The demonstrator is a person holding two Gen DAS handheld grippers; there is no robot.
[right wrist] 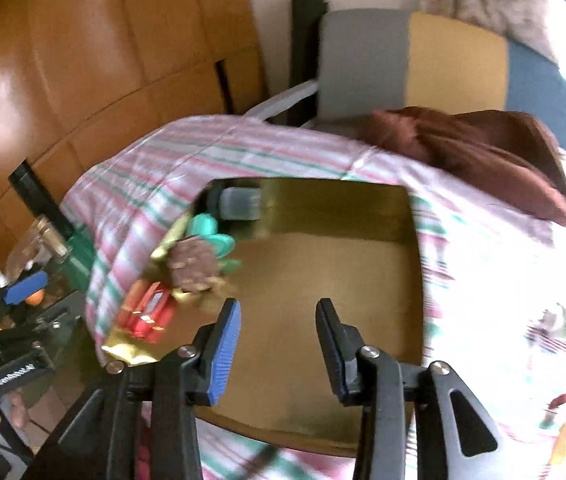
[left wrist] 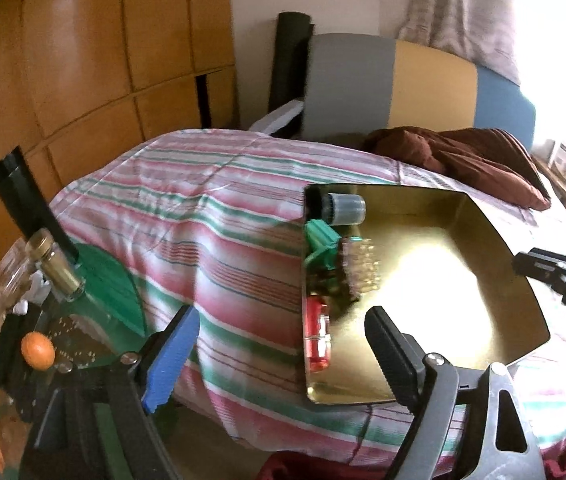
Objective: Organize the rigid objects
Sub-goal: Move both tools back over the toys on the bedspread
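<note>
- The striped bed cover carries everything here.
- On it lies the gold tray, items crowding its left edge.
- My left gripper gapes wide, holding nothing; my right gripper is likewise parted and empty, over the tray.
- Brown brush (bristles glinting) mid-edge.
- Grey-capped bottle in the tray's far-left corner.
- Green clip between them.
- Red lighter nearest me.

- The tray lies on the bedspread.
- Along the tray's left wall sit a cap at the far end, then a clip, a brush and a lighter nearest.
- A pillow lies behind the tray.
- A bottle stands on the side table, left of the bed.
</note>
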